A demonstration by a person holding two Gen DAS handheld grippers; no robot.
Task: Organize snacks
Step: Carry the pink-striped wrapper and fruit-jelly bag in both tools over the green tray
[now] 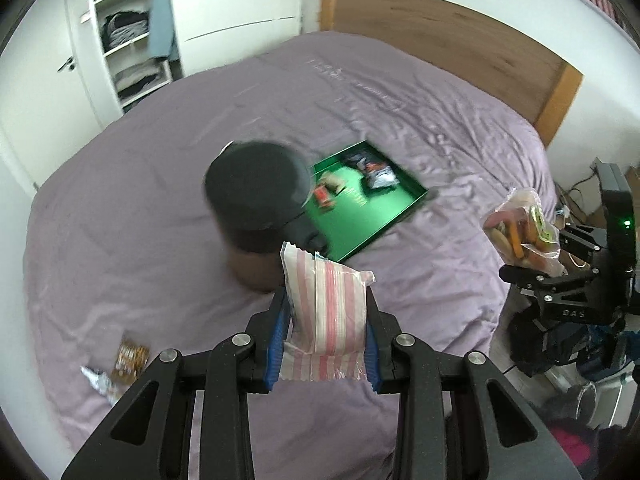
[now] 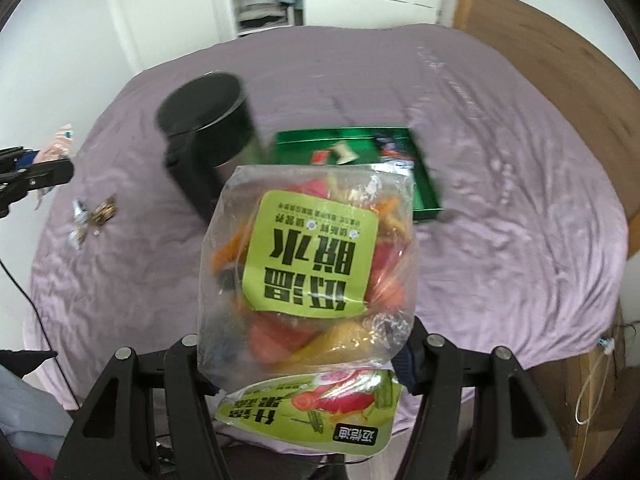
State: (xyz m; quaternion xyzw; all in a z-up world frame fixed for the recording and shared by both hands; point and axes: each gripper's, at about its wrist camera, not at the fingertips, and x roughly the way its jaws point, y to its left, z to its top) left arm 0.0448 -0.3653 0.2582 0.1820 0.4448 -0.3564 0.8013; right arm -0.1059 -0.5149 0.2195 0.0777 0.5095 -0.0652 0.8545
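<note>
Both tongs hold snack packets above a purple bed.

Left wrist view: the left gripper (image 1: 326, 334) is clamped on a pink-and-white striped packet (image 1: 326, 312), crinkly wrapper with a sawtooth edge, held upright between blue pads. Beyond it, a black round tin (image 1: 256, 196) and a shiny green tray (image 1: 370, 208) with small snacks lie on the wrinkled sheet (image 1: 140, 208).
Right wrist view: the right gripper (image 2: 304, 364) grips a clear plastic bag (image 2: 308, 276) of orange-red and yellow dried pieces, with a green label.

purple bedsheet (image 1: 160, 200), wooden headboard (image 1: 460, 40), white wardrobe (image 1: 232, 12)
</note>
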